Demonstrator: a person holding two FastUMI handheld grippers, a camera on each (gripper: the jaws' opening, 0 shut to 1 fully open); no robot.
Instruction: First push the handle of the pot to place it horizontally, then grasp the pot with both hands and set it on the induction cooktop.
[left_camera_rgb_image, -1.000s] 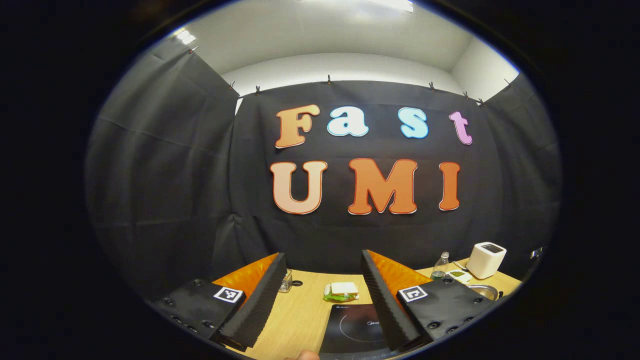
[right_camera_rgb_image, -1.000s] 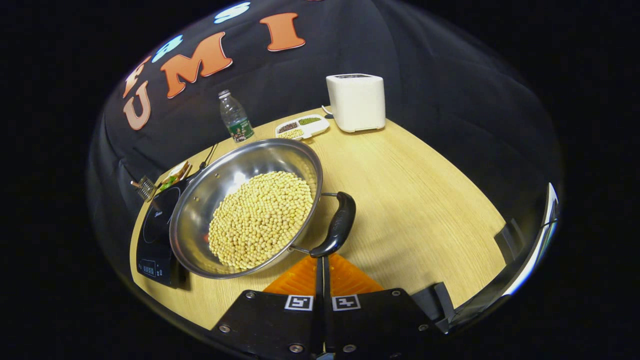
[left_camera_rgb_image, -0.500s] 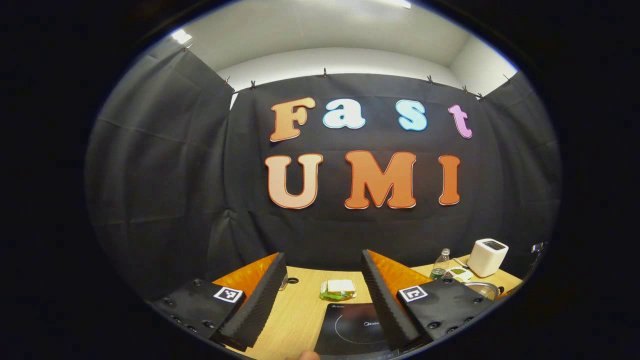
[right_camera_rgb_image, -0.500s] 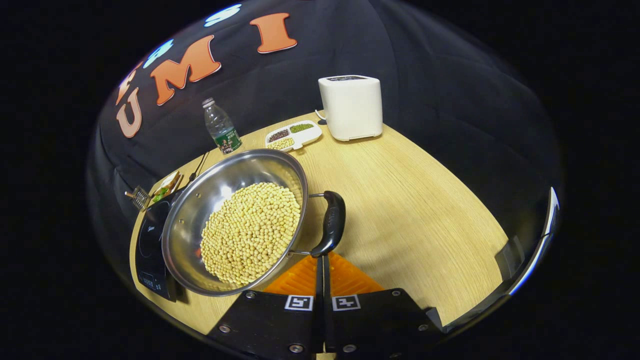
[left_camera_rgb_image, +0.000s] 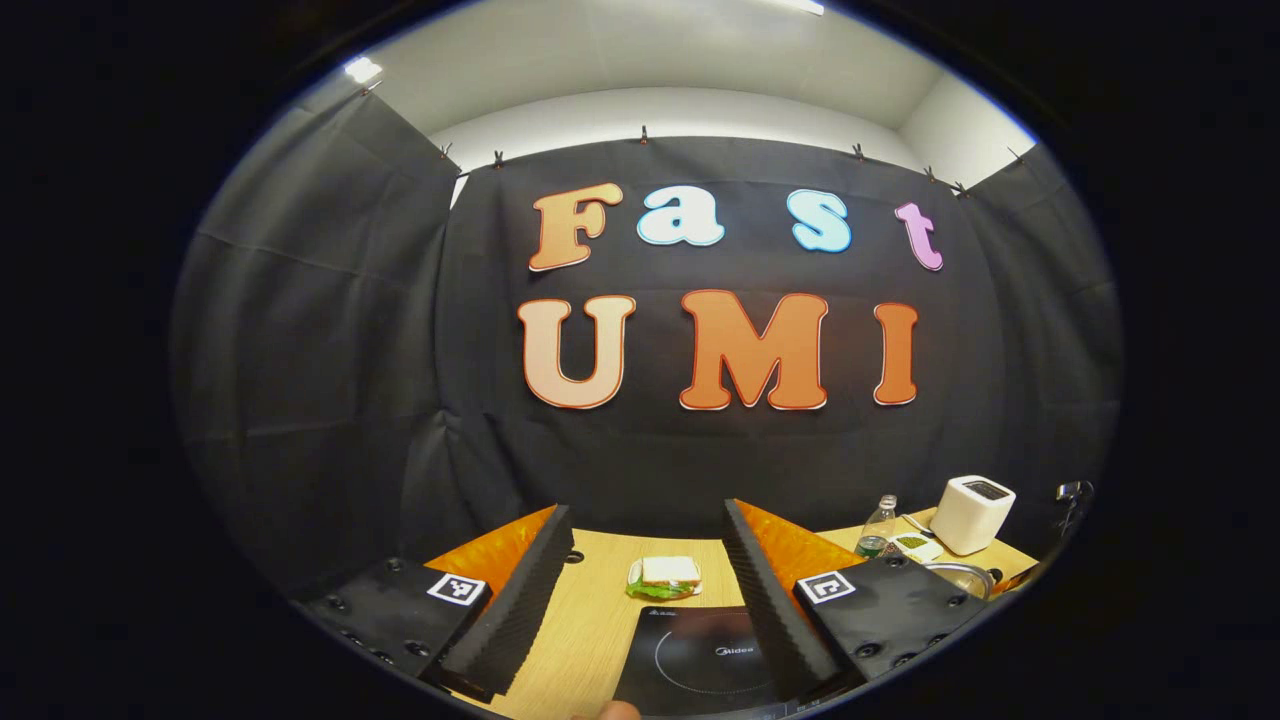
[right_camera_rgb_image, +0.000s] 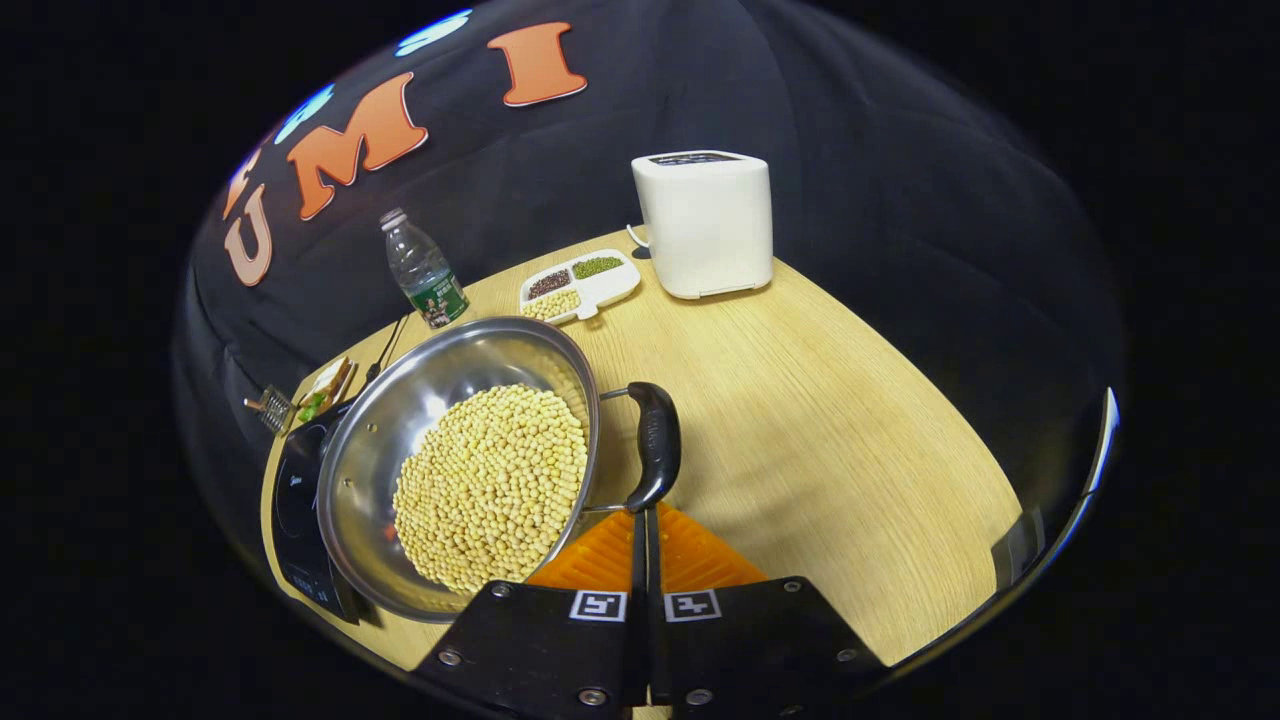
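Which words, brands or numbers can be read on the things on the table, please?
"Midea": printed on the induction cooktop.
Water bottle: its label is too small to read.
Pot handle: the marking on it is too blurred to read.

A: Any text legible?
B: Small white brand word on the cooktop (left_camera_rgb_image: 690, 655), too tiny to spell w/ certainty. Bottle (right_camera_rgb_image: 420, 272) label: unreadable.
A: Signs?
B: B/w square code tags (left_camera_rgb_image: 456, 589), one per side on the left gripper (left_camera_rgb_image: 645, 512); a tag pair (right_camera_rgb_image: 645, 605) side by side on the right gripper (right_camera_rgb_image: 645, 513).
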